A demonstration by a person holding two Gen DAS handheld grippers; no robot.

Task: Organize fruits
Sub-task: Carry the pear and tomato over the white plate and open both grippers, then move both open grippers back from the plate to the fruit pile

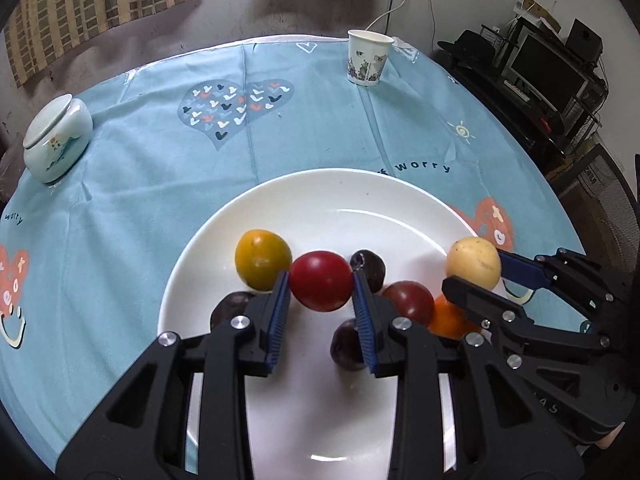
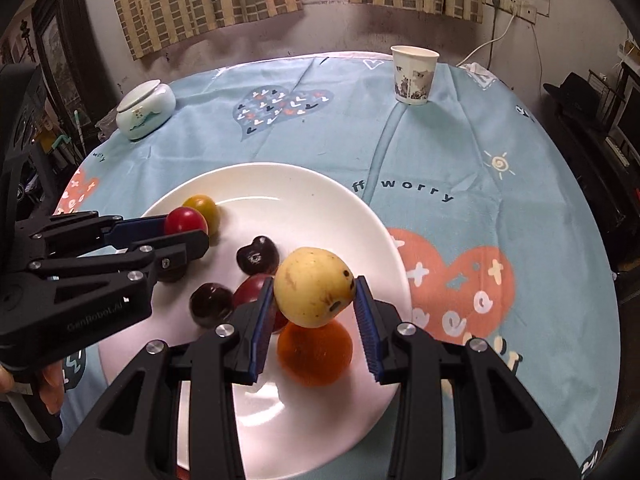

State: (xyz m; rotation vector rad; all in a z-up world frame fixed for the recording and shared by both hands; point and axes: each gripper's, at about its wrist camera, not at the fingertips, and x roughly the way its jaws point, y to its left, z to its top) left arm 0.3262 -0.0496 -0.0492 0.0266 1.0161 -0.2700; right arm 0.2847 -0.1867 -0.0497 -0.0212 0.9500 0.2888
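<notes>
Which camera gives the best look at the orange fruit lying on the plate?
The right wrist view: the orange fruit lies close on the white plate, just below the pale yellow fruit in the right gripper. The left wrist view shows only a sliver of it, behind gripper fingers.

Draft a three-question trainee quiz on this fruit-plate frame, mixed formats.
1. True or false: the left gripper is shut on the round red fruit.
2. What does the right gripper hold?
A. the round orange fruit
B. the pale yellow round fruit
C. the white printed paper cup
3. Fill in: the lidded pale green ceramic jar stands on the light blue tablecloth, outside the round white ___.

Key: 1 true; 2 B; 3 plate.
</notes>
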